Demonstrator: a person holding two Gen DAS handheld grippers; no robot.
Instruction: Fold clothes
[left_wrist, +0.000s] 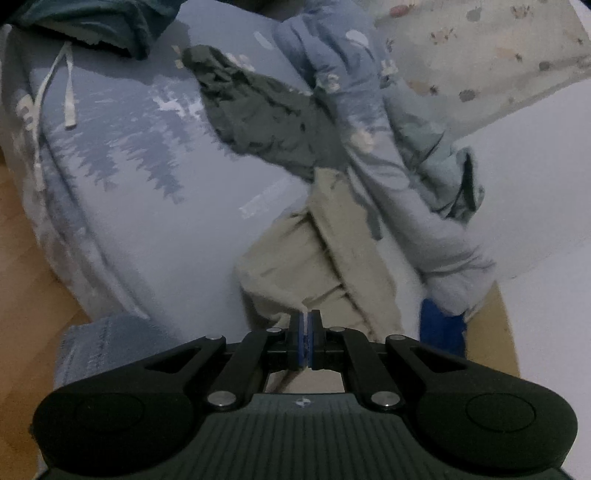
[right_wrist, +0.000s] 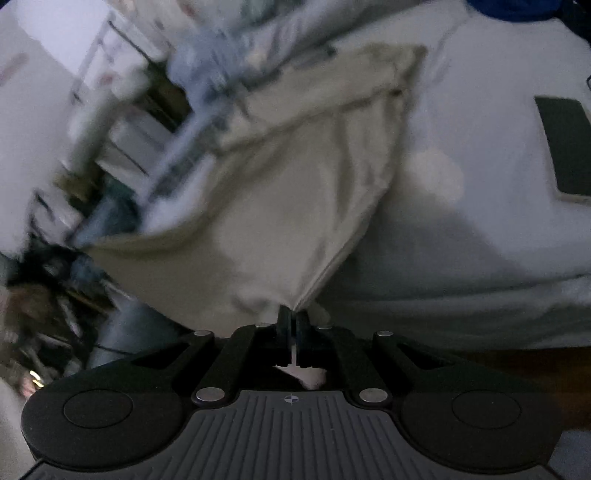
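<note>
Now the left tool (left_wrist: 306, 320) is clenched on an edge of the beige garment (left_wrist: 295, 254), which runs ahead of it and under a blue hoodie (left_wrist: 147, 155) spread to its left on the bed (left_wrist: 535, 184). Over at the right tool (right_wrist: 293, 316), jaws are pinched tight on another corner, the cloth fanning ahead; a phone (right_wrist: 565, 147) lies far right.

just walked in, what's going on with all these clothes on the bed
A person is folding laundry with a handheld tool in each hand. Both the left tool and the right tool are shut on the beige garment, which hangs stretched from the right one. A blue printed hoodie and other clothes lie on the bed.
</note>
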